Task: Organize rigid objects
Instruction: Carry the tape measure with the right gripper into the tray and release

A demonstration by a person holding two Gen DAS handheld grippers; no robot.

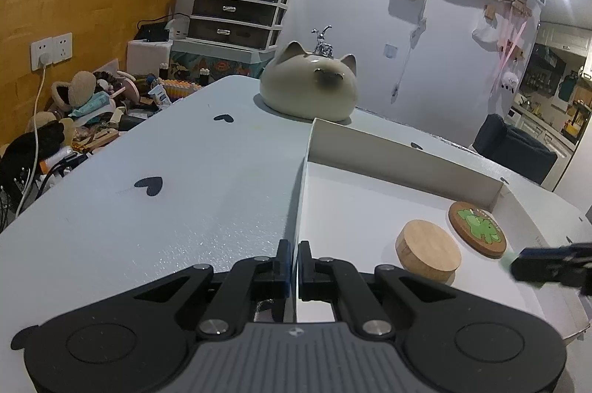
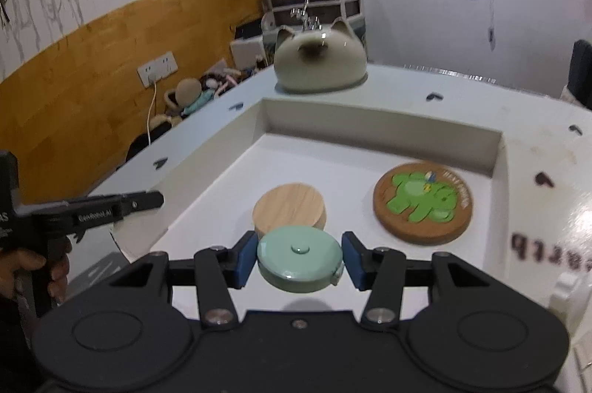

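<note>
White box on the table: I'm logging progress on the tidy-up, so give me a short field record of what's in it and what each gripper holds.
box: white box, open top
inside: wooden disc; cork coaster with green print
right gripper: shut on mint round case, above the box
left gripper: shut on the box's left wall
beyond the box: cat-shaped ceramic
</note>
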